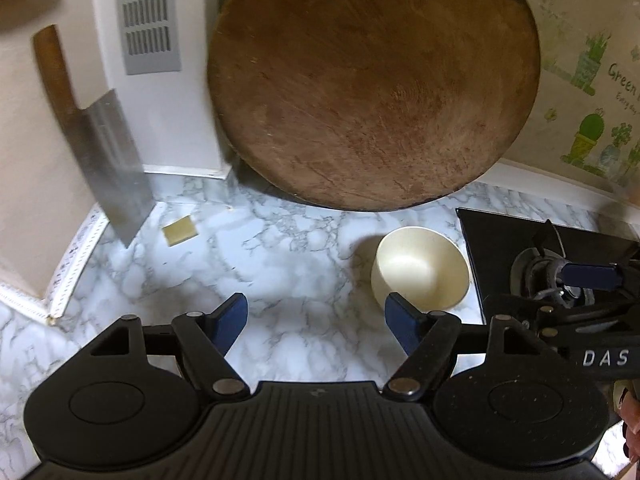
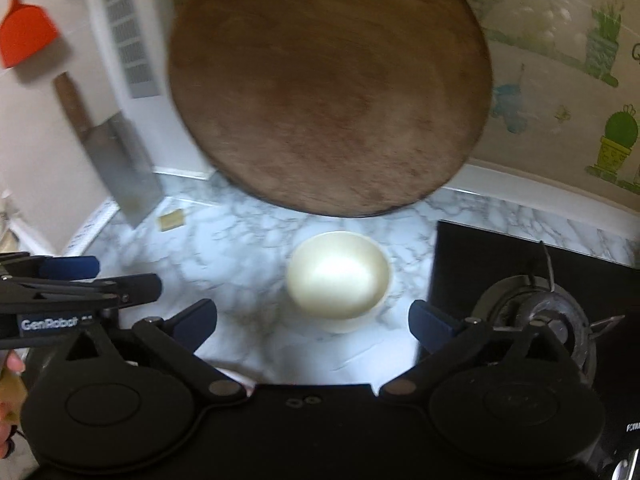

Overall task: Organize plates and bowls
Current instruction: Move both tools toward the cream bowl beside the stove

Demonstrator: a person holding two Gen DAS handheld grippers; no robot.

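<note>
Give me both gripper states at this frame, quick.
Left gripper: open, holding nothing, above the marble counter.
Right gripper: open, holding nothing, lined up with the cream bowl.

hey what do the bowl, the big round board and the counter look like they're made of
Bowl: probably glazed ceramic or melamine; cream, smooth, with a soft shine inside.
Board: wood, unfinished and worn; brown with grain, scratches and knife marks.
Counter: marble look, grey veins on white; real stone or printed film, cannot tell.
</note>
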